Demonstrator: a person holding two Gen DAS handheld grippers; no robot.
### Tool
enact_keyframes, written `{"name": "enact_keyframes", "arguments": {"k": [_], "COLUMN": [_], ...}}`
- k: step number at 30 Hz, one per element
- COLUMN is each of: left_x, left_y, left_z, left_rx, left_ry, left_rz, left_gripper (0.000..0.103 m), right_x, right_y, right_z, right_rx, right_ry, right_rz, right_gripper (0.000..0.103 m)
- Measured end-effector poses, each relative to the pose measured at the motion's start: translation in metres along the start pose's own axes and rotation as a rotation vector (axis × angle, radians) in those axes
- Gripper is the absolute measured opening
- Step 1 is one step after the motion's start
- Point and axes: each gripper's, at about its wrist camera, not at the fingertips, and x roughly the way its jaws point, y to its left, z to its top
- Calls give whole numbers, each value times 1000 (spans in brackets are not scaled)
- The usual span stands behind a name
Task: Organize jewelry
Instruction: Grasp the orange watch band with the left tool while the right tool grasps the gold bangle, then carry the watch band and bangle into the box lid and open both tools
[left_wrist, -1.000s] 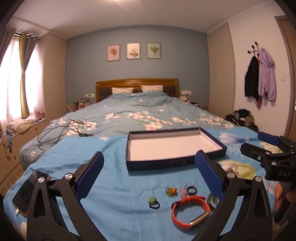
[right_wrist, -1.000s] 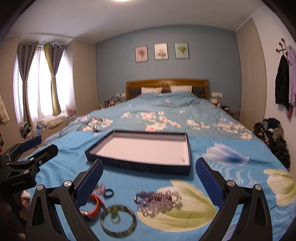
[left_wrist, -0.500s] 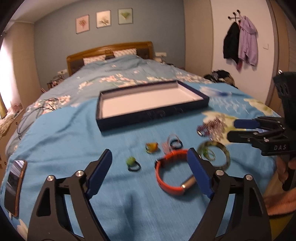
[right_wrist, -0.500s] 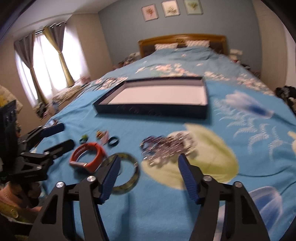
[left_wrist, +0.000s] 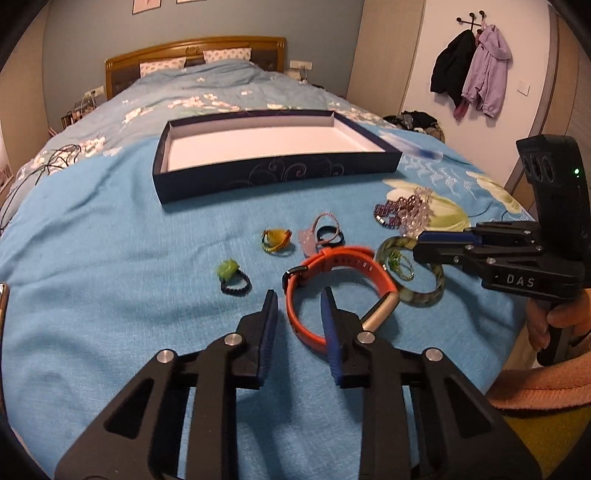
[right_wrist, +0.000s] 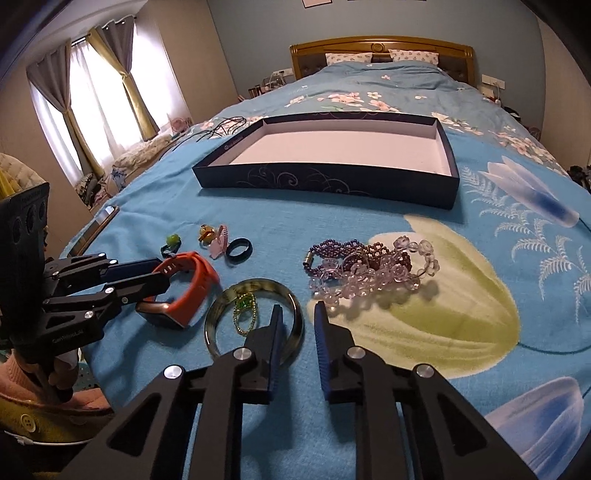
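Jewelry lies on the blue bedspread in front of an empty dark-blue box. My left gripper straddles the left side of the orange wristband. Its jaws are closing, with a gap still showing beside the band. My right gripper straddles the right rim of the greenish bangle. Those jaws are also closing and do not press the rim. A green pendant lies inside the bangle.
Purple and clear bead bracelets lie right of the bangle. A green-stone ring, a yellow ring and a black ring sit between band and box. A phone and cables lie left. The bed's near edge is close.
Both grippers tipped downward and sank toward the jewelry. Their jaws narrowed from wide open; the left now brackets the orange band and the right brackets the bangle's rim.
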Motion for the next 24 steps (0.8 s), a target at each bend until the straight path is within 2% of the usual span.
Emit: {"name": "enact_keyframes", "arguments": {"k": [2,4,7,16,24], "left_x": [2,3,4,-5,-15], "left_y": [2,3,1,4,17], "left_z": [2,3,6,13,30], "left_rx": [-9,-15,-10,-20,-41], "left_ry": [15,25,24,-2,-46], "left_rz": [-13,-26,-13,-33,-39], "left_gripper": [22,12,6,6,6], "right_x": [2,2,-2,-23,-26], "right_y": [0,-3,-8,-11,-13], "right_z": [2,3,4,24,48], "right_rx": [-14,-9,13,27,11], "right_ry": [3,3,-10,-91,-137], "right_rz": [-10,-4,21,78,79], "right_gripper": [6,6,6,6,6]}}
